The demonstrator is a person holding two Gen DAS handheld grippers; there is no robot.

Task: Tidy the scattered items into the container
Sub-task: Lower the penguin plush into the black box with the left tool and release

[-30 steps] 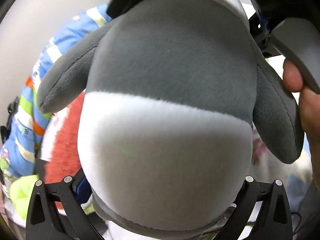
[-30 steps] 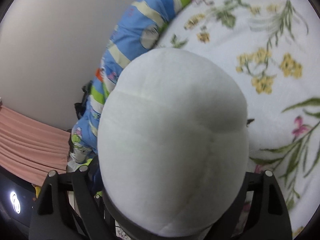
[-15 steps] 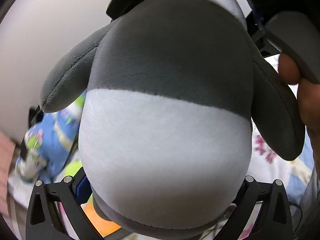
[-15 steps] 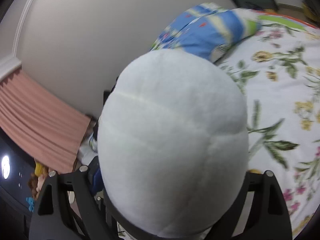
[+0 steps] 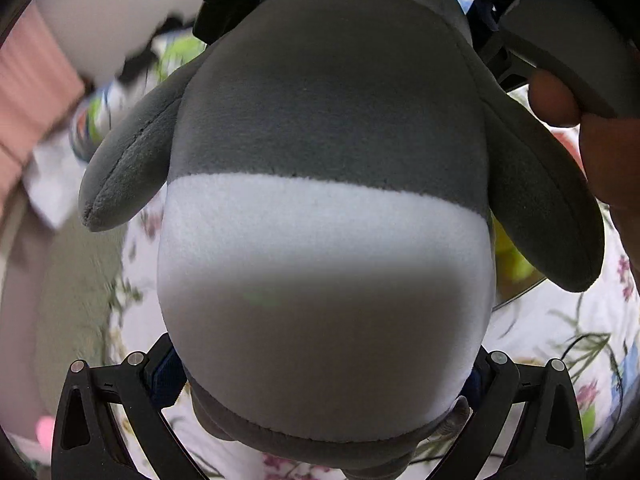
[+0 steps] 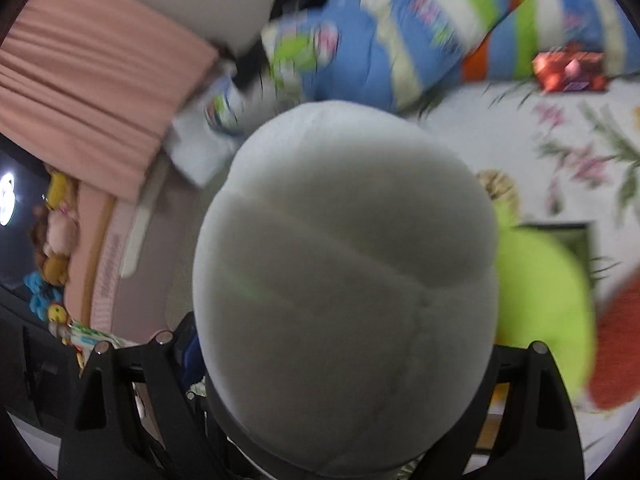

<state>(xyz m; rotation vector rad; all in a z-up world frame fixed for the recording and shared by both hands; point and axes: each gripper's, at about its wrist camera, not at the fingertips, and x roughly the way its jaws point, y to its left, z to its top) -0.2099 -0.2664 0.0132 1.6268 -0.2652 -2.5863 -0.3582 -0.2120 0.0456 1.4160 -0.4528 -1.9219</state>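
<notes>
A grey and white plush penguin (image 5: 324,184) fills the left wrist view, held between both grippers. My left gripper (image 5: 320,420) is shut on its lower body. In the right wrist view its white rounded end (image 6: 344,280) fills the middle, and my right gripper (image 6: 320,420) is shut on it. A dark-rimmed container (image 6: 576,236) with a lime-green plush (image 6: 540,288) and a red plush (image 6: 616,344) lies to the right on the floral bed sheet (image 6: 560,148). My right hand (image 5: 600,152) shows at the far right of the left wrist view.
A blue striped cartoon quilt (image 6: 400,40) is bunched at the head of the bed. A red packet (image 6: 568,70) lies on the sheet near it. A pink curtain (image 6: 88,92) and several toys on a pink shelf (image 6: 56,240) are at the left, past the bed's edge.
Both grippers have swung with the penguin away from the wall and down toward the bed. The container with the green and red plush has come into view at the right.
</notes>
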